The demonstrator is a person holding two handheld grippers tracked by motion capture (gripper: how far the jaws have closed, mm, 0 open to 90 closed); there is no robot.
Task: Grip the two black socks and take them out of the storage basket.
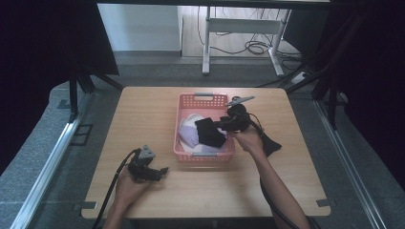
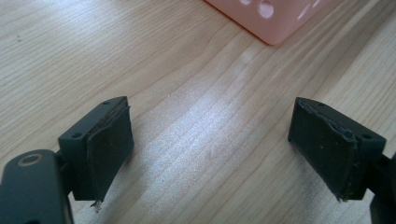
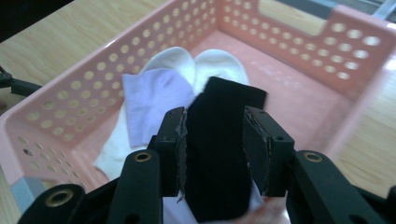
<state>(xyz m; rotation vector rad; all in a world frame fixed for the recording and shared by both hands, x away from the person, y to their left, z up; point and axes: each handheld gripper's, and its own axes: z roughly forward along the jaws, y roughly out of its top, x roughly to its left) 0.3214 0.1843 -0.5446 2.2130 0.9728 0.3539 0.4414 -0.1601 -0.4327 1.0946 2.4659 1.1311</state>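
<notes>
A pink perforated basket (image 1: 203, 98) stands mid-table, with white socks (image 3: 219, 63) and a lilac sock (image 3: 152, 105) lying in it. My right gripper (image 1: 220, 125) reaches in over the basket's right rim, shut on a black sock (image 1: 210, 132). In the right gripper view the black sock (image 3: 219, 140) is pinched between the two pads of the right gripper (image 3: 214, 126) and hangs above the other socks. My left gripper (image 1: 162, 171) rests low over the bare table front-left of the basket. Its jaws are wide open with nothing between them (image 2: 210, 121).
Another dark cloth (image 1: 271, 144) lies on the table right of the basket, partly under the right forearm. The basket's corner (image 2: 275, 18) is just ahead of the left gripper. The wooden table (image 1: 143, 114) has bare room on the left and along the front.
</notes>
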